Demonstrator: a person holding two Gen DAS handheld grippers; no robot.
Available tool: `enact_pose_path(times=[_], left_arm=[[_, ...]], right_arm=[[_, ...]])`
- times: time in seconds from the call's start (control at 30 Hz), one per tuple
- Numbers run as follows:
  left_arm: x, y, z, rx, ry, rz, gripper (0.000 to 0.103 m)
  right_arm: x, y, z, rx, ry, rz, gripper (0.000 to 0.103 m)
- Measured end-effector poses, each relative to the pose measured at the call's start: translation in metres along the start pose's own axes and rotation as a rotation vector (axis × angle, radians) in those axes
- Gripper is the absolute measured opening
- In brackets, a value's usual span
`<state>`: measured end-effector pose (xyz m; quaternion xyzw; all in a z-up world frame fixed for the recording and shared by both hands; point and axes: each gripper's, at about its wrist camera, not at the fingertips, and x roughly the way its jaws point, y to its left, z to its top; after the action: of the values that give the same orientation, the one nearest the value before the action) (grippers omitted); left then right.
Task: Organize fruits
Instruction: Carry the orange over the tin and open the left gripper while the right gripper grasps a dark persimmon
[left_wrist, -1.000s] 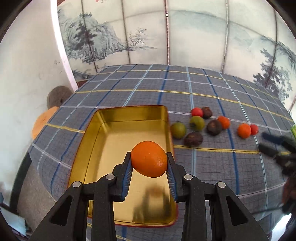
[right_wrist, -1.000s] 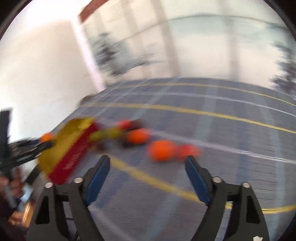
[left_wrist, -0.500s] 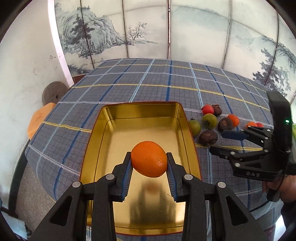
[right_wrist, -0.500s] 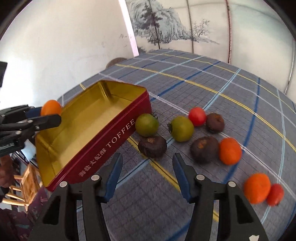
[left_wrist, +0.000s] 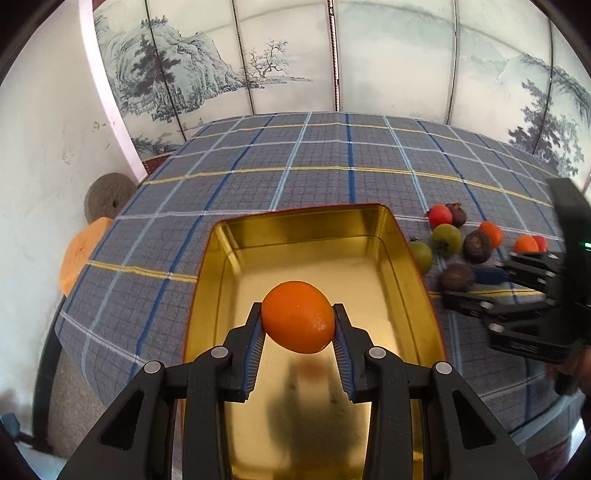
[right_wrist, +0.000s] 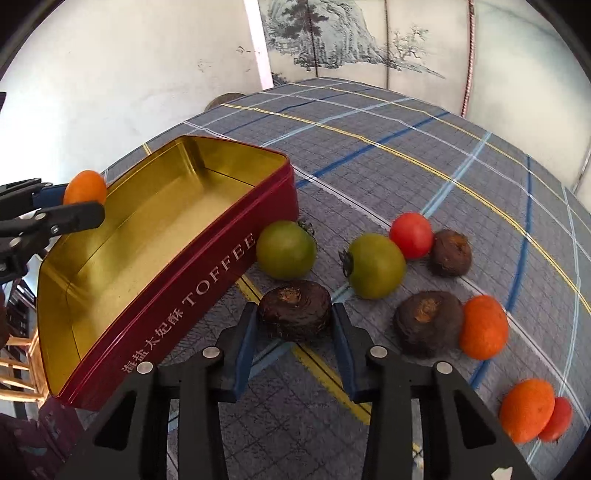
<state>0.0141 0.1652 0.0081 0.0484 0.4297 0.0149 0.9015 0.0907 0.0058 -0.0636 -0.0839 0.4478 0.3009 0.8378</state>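
Observation:
My left gripper (left_wrist: 297, 308) is shut on an orange (left_wrist: 297, 317) and holds it above the open gold-lined toffee tin (left_wrist: 314, 229); the tin's floor is bare. On the cloth right of the tin's red wall (right_wrist: 184, 295) lies a dark brown fruit (right_wrist: 294, 314). My right gripper (right_wrist: 294, 318) is closing on it, with both pads touching its sides. Around it lie two green tomatoes (right_wrist: 286, 249) (right_wrist: 375, 266), a red tomato (right_wrist: 411, 235), two more brown fruits (right_wrist: 428, 323) (right_wrist: 451, 253) and two oranges (right_wrist: 484, 326) (right_wrist: 526, 410).
A grey plaid cloth (left_wrist: 332, 158) covers the table, whose edge drops off left of the tin. Beyond that edge stand a round stone disc (left_wrist: 107, 197) and an orange cushion (left_wrist: 79, 254). A painted screen (left_wrist: 332, 55) backs the table. A small red fruit (right_wrist: 559, 419) touches the nearest orange.
My left gripper has carried the orange further over the tin. The right gripper swung in to the fruit group, and its jaws narrowed from wide apart to the dark brown fruit's sides.

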Motion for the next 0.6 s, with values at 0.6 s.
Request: enact_pose_path(times=[0.6], left_arm=[[0.065,0.01,0.027,0.178,0.072,0.116,0.038]], right_arm=[[-0.109,0.015,-0.033,0.059,-0.158,0.063,0.036]])
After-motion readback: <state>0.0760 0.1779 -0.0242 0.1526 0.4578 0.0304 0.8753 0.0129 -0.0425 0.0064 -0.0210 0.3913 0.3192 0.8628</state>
